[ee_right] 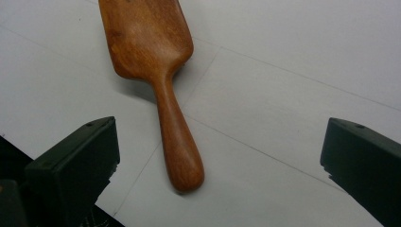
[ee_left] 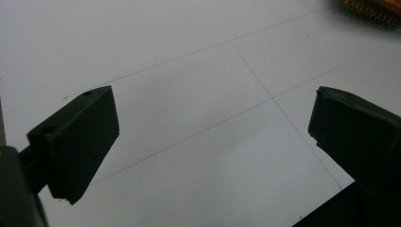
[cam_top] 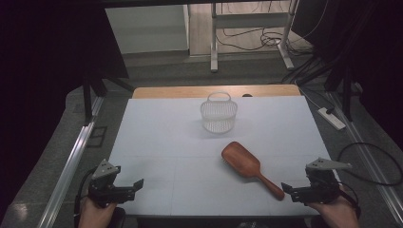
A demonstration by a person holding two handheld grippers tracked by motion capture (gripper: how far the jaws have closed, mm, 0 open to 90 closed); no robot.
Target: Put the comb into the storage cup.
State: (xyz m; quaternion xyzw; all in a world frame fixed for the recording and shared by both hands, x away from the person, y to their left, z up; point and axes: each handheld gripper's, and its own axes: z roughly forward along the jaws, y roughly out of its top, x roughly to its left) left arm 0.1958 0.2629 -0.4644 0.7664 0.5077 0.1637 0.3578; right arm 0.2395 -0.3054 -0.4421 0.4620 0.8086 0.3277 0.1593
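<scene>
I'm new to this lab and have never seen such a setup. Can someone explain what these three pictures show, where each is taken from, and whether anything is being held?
There is no robot arm here: a person holds a two-jaw tool in each hand. The high view looks down on a white table from above the person's side; the left gripper and the right gripper sit near its front edge.

The other two pictures come from cameras riding on the grippers, looking along their black jaws. In both, the jaws stand wide apart with nothing between them, so nothing is held.

On the table lie a wooden hairbrush, back up, its handle pointing toward the right gripper, and farther back a small white basket with a handle.
</scene>
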